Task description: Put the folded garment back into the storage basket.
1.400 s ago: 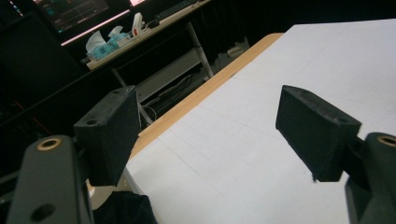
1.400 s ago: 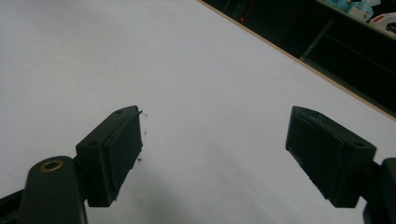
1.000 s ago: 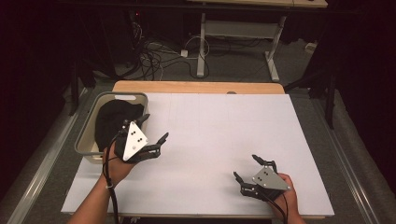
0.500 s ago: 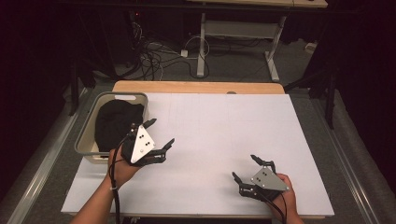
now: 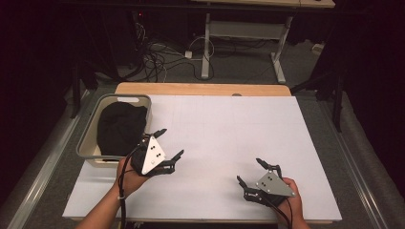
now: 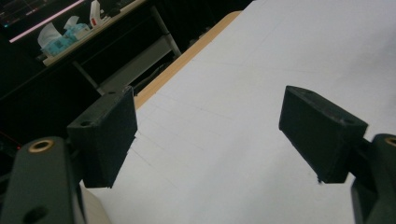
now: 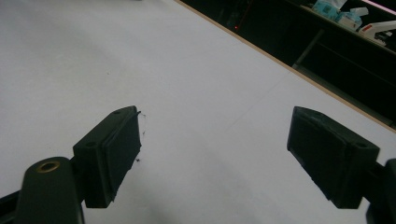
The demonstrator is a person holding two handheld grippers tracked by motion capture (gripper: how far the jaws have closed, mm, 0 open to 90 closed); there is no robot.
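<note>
Our left gripper (image 5: 166, 143) hangs with its jaws spread wide and empty just beside the near right corner of the grey plastic bin, and the thing nearest to it is the bundled black cloth (image 5: 120, 128) that lies heaped inside that bin. We judge the cloth to be soft, light and limp: it should sag and drape once lifted, and a pinch on a loose edge may drag only one layer out while the rest trails. It does not look slippery or fragile, so a firm squeeze should do no harm. We would take hold at the top of the heap, where the folds bunch thickest, and close over a full gather of fabric rather than a single hem

The grey plastic bin (image 5: 87, 137) sits at the far left of the white table top (image 5: 229, 133), its rim close around the cloth, so we would come in from above to keep clear of the walls. Our right gripper (image 5: 251, 171) rests low near the front edge, well apart from the bin, its jaws likewise wide and holding nothing
</note>
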